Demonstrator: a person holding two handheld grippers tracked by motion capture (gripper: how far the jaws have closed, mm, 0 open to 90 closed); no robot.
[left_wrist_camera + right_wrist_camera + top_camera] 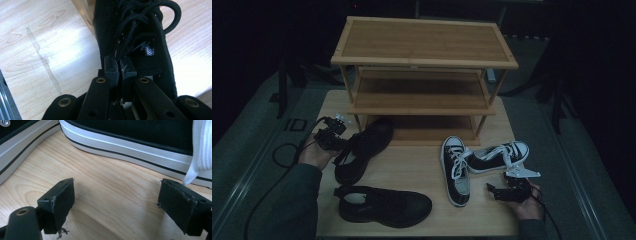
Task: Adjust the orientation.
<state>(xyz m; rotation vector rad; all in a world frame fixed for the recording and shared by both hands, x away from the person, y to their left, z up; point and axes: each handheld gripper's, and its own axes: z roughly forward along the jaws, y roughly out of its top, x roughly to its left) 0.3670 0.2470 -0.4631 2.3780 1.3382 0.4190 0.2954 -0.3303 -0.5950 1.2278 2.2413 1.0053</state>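
Note:
A black lace-up shoe (367, 145) lies at the table's left, its toe pointing toward the bottom shelf of a wooden shoe rack (422, 60). My left gripper (343, 146) is shut on this shoe (140, 45); in the left gripper view its jaws (120, 66) pinch the fabric rim by the laces. The second black shoe (384, 205) lies near the front edge. Two black-and-white sneakers (455, 172) (499, 155) rest to the right. My right gripper (493, 190) (117, 195) stands open just in front of the sneakers' white soles (125, 145), nothing between its pads.
The three-shelf rack stands at the back of the light wooden table (412, 167), its shelves bare. A rack leg (86, 10) shows beside the held shoe. A white lace end (200, 152) hangs by my right gripper's right pad. Cables trail off the left side.

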